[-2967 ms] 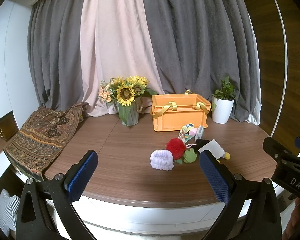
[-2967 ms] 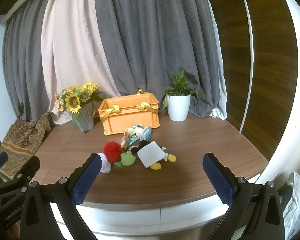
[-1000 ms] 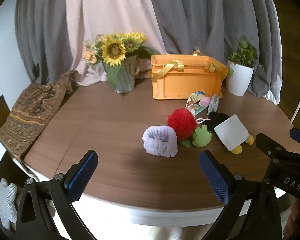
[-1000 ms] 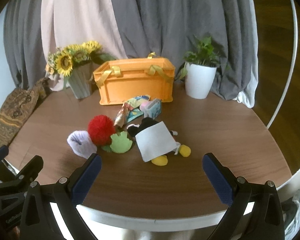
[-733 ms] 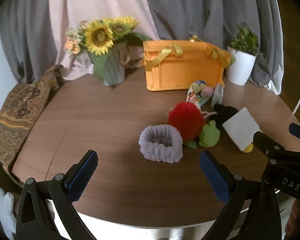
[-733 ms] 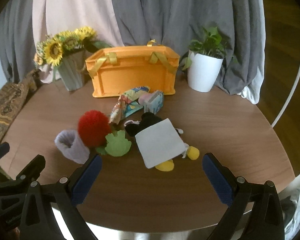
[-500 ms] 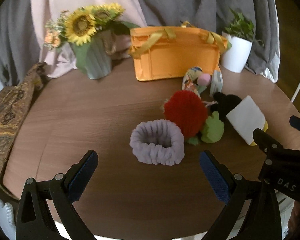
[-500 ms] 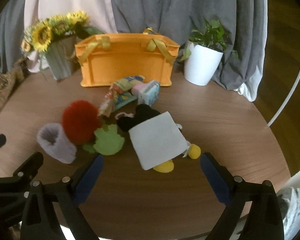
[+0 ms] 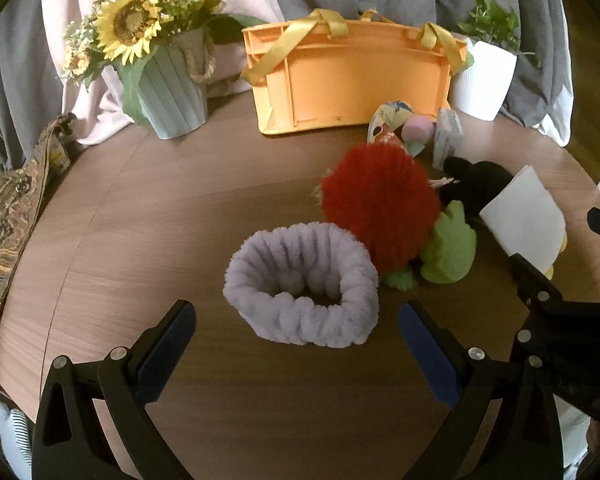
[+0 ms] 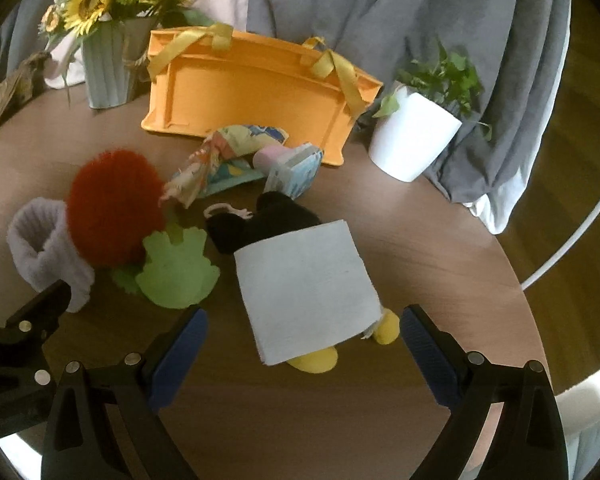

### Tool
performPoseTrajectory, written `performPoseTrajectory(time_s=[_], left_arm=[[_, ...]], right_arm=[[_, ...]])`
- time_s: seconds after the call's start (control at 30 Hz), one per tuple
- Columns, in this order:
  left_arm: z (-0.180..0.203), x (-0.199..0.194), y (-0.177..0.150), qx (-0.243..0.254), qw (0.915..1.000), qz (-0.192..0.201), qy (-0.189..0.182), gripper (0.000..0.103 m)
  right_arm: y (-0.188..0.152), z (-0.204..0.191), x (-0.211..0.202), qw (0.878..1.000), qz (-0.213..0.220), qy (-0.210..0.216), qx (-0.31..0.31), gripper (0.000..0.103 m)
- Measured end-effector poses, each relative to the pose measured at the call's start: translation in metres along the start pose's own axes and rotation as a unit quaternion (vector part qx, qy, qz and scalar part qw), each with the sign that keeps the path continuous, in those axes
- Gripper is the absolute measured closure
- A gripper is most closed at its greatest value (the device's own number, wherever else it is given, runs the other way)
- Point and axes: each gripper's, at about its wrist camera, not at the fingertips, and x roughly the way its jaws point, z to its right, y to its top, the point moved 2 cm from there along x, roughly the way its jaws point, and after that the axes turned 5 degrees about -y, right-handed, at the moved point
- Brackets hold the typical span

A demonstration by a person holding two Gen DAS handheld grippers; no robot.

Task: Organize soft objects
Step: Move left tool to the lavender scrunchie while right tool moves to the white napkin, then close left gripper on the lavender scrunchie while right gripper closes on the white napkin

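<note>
Round wooden surface [image 9: 148, 208], curtains [image 10: 380, 4] behind it. Patterned cloth [image 9: 4, 216] draped over the left edge.

Orange crate [image 9: 356, 76] with yellow ribbon handles stands at the back, centre. Sunflower vase [image 9: 168, 92] to its left, white potted plant [image 10: 414, 136] to its right.

Soft things lie in a loose cluster in front of the crate. White folded cloth [image 10: 304, 284] covers part of a black plush toy [image 10: 260, 224]; the toy's yellow feet [image 10: 314, 360] stick out at the near side. Red fluffy ball [image 9: 380, 204] sits left of the plush, touching a lilac fuzzy band [image 9: 302, 288] that stands as an open ring. Green felt piece [image 10: 176, 268] lies against the ball's base. Printed fabric pouch [image 10: 228, 156], pale pink roll [image 10: 270, 158] and small tissue pack [image 10: 296, 174] lie nearest the crate.

Left tongs [image 9: 296, 350] spread wide, nothing held, the lilac band just ahead between the blue pads [image 9: 166, 344]. Right tongs [image 10: 304, 354] also wide and empty, flanking the near edge of the white cloth.
</note>
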Motion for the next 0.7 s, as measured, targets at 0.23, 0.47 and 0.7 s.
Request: performPoseTrajectory(time_s=[0.23,0.47,0.7], left_arm=[[0.005,0.011,-0.001,-0.002,1.0,-0.008,-0.001,0.0],[0.006,0.021,0.001,-0.004,0.9999,-0.008,0.006,0.0],[0.003,0.027,0.002,-0.009,0.9999,-0.011,0.008,0.016]], right_arm=[[0.0,0.004,0.02,1.0,-0.011,-0.005,-0.002,0.005],[0.001,0.003,0.036,1.0,-0.017,0.0,-0.008,0.005],[0.001,-0.002,0.04,1.0,-0.015,0.005,-0.019,0.01]])
